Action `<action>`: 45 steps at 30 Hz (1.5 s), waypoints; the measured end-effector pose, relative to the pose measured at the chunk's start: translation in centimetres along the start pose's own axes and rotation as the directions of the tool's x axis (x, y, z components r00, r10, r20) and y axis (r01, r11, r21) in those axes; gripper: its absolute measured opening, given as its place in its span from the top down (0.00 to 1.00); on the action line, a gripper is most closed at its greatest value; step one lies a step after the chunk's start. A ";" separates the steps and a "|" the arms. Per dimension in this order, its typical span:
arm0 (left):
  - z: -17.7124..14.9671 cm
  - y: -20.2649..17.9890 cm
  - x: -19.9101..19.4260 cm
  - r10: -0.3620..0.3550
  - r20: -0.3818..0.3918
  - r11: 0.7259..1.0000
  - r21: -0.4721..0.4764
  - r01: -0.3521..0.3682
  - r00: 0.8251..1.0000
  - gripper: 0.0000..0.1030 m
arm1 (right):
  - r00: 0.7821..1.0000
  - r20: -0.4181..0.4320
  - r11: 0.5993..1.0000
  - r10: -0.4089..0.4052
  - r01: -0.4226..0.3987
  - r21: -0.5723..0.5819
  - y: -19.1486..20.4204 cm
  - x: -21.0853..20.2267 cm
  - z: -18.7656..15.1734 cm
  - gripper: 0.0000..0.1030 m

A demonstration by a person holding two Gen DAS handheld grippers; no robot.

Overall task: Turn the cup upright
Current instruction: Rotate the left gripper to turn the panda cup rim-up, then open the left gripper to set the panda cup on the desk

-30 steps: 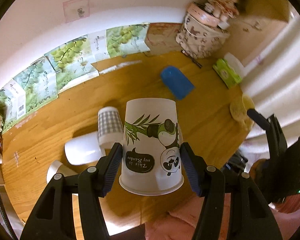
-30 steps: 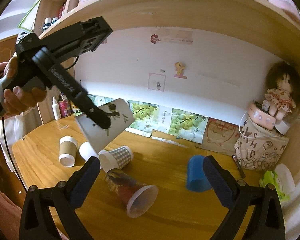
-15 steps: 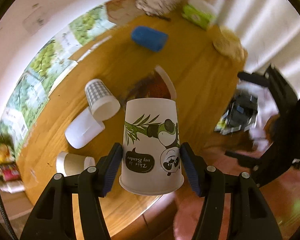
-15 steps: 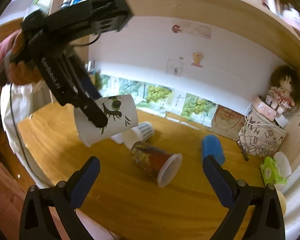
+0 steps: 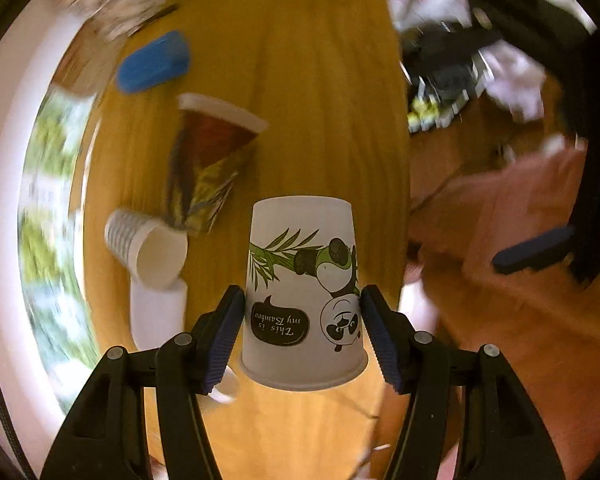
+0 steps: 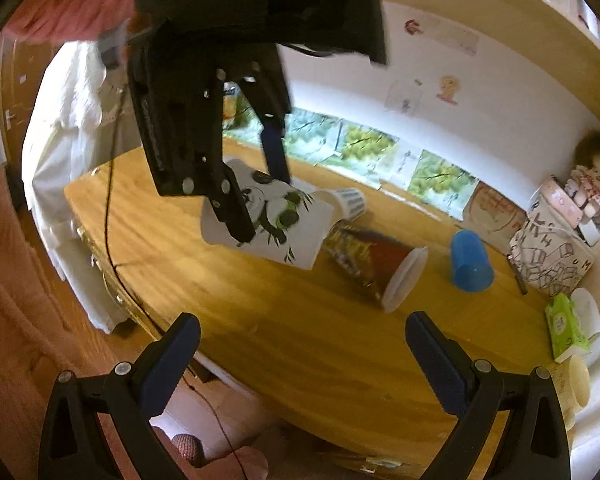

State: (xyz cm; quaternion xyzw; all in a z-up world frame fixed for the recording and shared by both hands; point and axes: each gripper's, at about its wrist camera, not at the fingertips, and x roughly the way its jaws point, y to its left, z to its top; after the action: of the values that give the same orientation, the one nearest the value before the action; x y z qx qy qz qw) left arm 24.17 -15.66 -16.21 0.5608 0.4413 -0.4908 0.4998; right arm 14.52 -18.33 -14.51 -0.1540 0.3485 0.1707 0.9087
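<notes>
My left gripper (image 5: 302, 332) is shut on a white paper cup with a panda and bamboo print (image 5: 302, 280), gripping it near its rim. In the right wrist view the same panda cup (image 6: 274, 222) hangs tilted, nearly on its side, in the air above the wooden table (image 6: 300, 320), held by the left gripper (image 6: 256, 188). My right gripper (image 6: 302, 354) is open and empty, low near the table's front edge.
On the table lie a dark patterned cup (image 6: 374, 264) on its side, a checked cup (image 6: 350, 200), a blue cup (image 6: 470, 260) upside down, and white cups (image 5: 156, 312). A patterned bag (image 6: 552, 256), a doll (image 6: 592, 172) and tissue packs (image 6: 566, 326) stand at the right.
My left gripper has swung and rotated with the panda cup, tipping it from mouth-down toward sideways and carrying it over the table's near left part. The right gripper stayed open.
</notes>
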 end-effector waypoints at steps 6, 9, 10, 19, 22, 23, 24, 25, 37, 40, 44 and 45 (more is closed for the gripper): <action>1.2 -2.7 2.4 0.097 -0.031 0.946 0.314 -0.082 0.995 0.37 | 1.000 -0.019 1.000 0.017 -0.017 0.002 0.7 0.9 -0.7 0.00; 1.2 -3.4 3.4 0.130 -0.014 0.883 0.457 -0.109 0.991 0.37 | 1.000 -0.025 1.000 0.010 -0.010 -0.002 0.9 1.2 -1.0 0.00; 1.3 -3.6 3.5 0.127 -0.006 0.864 0.491 -0.108 0.992 0.37 | 1.000 -0.027 1.000 0.006 -0.006 0.000 0.9 1.4 -1.0 0.00; 1.7 -3.9 4.7 0.085 0.037 0.746 0.660 -0.088 0.996 0.36 | 0.999 -0.050 0.998 -0.008 0.011 0.065 -0.7 2.6 -1.7 0.00; 2.1 -3.7 4.7 0.062 0.029 0.730 0.680 -0.065 0.998 0.36 | 0.998 -0.057 0.997 -0.004 0.008 0.081 -1.1 2.8 -1.9 0.00; 1.8 -4.1 4.6 0.049 0.024 0.728 0.684 -0.053 0.998 0.36 | 0.998 -0.060 0.996 -0.003 0.008 0.084 -1.2 2.9 -1.9 0.00; 1.8 -4.2 4.6 0.038 0.021 0.725 0.687 -0.042 0.999 0.35 | 0.998 -0.063 0.996 -0.003 0.009 0.086 -1.2 2.9 -1.9 0.00; 1.8 -4.3 4.8 0.029 0.019 0.723 0.690 -0.034 0.999 0.35 | 0.998 -0.066 0.996 -0.003 0.009 0.090 -1.4 3.0 -2.0 0.00; 2.2 -3.2 5.6 0.024 0.024 0.705 0.708 -0.034 0.999 0.30 | 0.997 -0.077 0.993 0.020 -0.011 0.121 -2.9 4.0 -2.1 0.00; 2.3 -3.1 5.5 0.014 0.034 0.708 0.706 -0.034 0.999 0.25 | 0.996 -0.081 0.992 0.029 -0.018 0.128 -3.2 4.1 -2.1 0.00; 2.4 -2.5 4.8 0.009 0.054 0.721 0.692 -0.043 0.999 0.22 | 0.996 -0.085 0.991 0.040 -0.028 0.134 -3.6 4.5 -2.0 0.00; 2.4 -2.3 4.6 0.009 0.059 0.728 0.684 -0.047 0.998 0.22 | 0.995 -0.085 0.990 0.043 -0.031 0.135 -3.7 4.6 -1.9 0.00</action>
State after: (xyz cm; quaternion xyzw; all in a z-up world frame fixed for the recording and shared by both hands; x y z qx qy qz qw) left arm 22.21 -17.78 -21.12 0.6994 0.2075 -0.6256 0.2764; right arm 18.17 -21.49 -18.46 -0.0939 0.4015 0.1570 0.8974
